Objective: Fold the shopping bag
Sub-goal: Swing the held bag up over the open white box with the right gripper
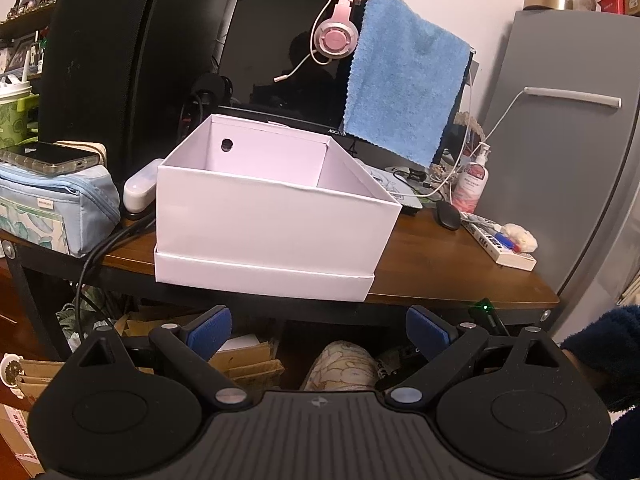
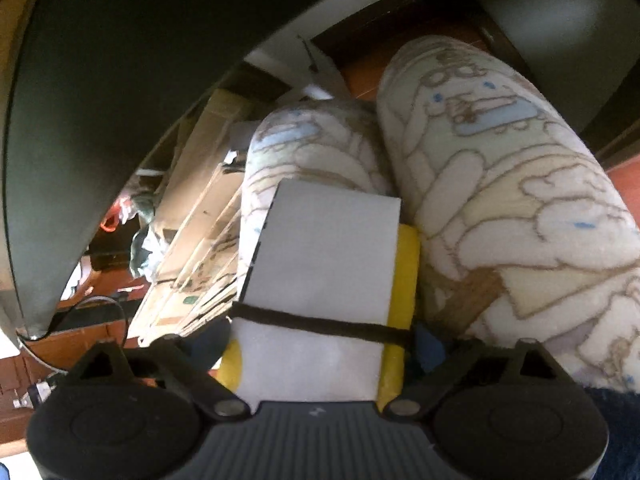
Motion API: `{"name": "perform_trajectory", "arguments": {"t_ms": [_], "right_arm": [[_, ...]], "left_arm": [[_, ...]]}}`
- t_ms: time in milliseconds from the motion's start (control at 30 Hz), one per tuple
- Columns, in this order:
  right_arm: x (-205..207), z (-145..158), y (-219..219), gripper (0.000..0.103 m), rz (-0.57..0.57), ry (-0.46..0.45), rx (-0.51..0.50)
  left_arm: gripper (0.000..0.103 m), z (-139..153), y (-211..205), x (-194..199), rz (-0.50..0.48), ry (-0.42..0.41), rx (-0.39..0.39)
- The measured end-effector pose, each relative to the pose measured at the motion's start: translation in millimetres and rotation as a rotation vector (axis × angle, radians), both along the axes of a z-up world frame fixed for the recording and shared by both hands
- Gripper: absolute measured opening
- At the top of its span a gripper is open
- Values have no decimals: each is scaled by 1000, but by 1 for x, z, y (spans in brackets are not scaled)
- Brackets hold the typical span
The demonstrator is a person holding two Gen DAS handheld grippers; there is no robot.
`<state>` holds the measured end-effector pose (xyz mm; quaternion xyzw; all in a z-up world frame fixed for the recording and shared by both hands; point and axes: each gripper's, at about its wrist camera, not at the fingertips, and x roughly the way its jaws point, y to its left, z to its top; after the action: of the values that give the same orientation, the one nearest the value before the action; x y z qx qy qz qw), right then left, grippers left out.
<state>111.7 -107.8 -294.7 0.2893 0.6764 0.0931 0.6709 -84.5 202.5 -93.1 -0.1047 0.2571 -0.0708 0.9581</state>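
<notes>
Fridge [image 1: 568, 160]: grey, at the desk's right end, white cable hanging across its door.
Monitor [image 1: 280, 48]: dark, along the desk's back edge, screen off.
Desk [image 1: 452, 272]: brown wood top on a black frame; clutter sits beneath it.
Box [image 1: 264, 216]: white, open-topped, standing in its lid at the desk's front edge, near the middle.
Towel [image 1: 404, 88]: blue, draped over the monitor's upper right corner.
Legs [image 2: 500, 184]: a seated person's, in pale patterned fleece, below the desk.
Pouch [image 1: 52, 208]: light blue, at the desk's left edge, a phone [image 1: 48, 158] lying on top.
Bag [image 2: 324, 280]: the shopping bag, folded into a flat white packet with yellow edges and a dark band across it; it lies over the person's lap, held at its near end.
Headset [image 1: 336, 36]: pink, hung on the monitor's top edge beside the towel.
Bottle [image 1: 472, 180]: pump type, pink label, at the desk's back right corner.
Left gripper [image 1: 318, 330]: fingers spread wide, holding nothing, just below the desk's front edge.
Right gripper [image 2: 320, 344]: fingers clamped on the bag from both sides.
</notes>
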Motion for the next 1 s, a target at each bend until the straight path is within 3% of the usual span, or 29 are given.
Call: {"name": "perform_trajectory", "arguments": {"t_ms": [333,500,633,700,833,1000], "right_arm": [[-5,36,-14,90,26,2,87],[-15,78,-20,90,120,56,199],[-26,126,-10,90,264,10,233],[-30,156,0,90,357,-57,238],[-31,229,18,90,568,-322,165],[-8,290,37,90,816,-639,-45]], "left_arm": [[95,2,-2,-2,-15,-3,8],[95,6,-1,-3,-9,-7,23],[95,11,-2,-5,-1,-15,41],[95,14,-3,-6,-6,-23,47],[95,20,-6,-8,-16,-37,61],[95,23,-11,-3,-20,-34,71]]}}
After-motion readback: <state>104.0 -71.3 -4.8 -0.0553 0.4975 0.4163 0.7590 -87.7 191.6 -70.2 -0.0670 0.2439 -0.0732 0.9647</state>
